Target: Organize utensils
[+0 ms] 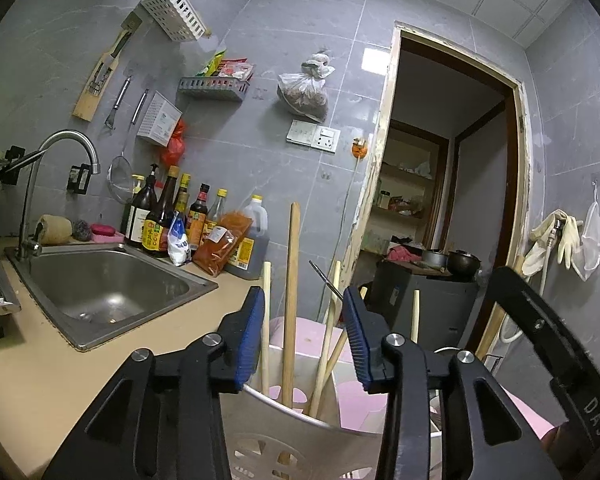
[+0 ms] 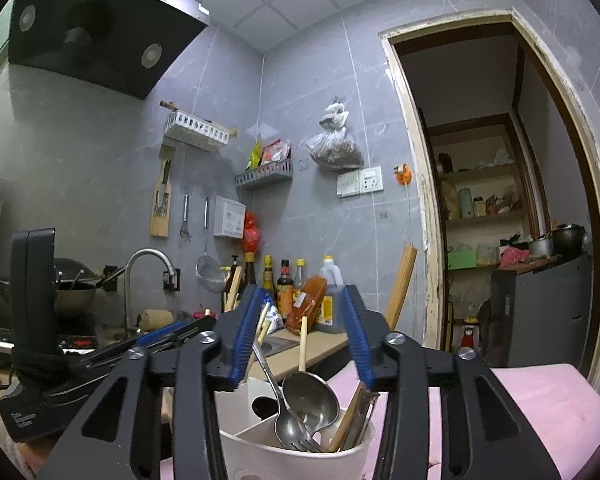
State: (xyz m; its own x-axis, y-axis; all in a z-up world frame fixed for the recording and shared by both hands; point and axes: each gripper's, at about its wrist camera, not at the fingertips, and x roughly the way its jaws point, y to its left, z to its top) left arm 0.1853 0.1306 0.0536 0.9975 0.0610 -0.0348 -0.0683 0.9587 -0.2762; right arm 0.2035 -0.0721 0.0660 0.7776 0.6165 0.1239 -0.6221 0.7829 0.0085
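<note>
Chopsticks fill one holder; both hand-held grippers gape, empty.

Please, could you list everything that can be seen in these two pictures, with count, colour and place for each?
utensil holder: one, white, with compartments, under both grippers
chopsticks: several, pale wood, standing in the holder
metal spoons: two, silver, in the holder's near compartment
fork: one, silver, beside the spoons
sink: one, steel, set in the beige counter
faucet: one, chrome, behind the sink
sauce bottles: several, dark, against the wall right of the sink
strainer: one, metal, hanging on the wall
wall baskets: white and grey, on the tiled wall
range hood: one, black, upper left
left gripper: black, blue pads, open above the chopsticks
right gripper: black, blue pads, open above the spoons
</note>
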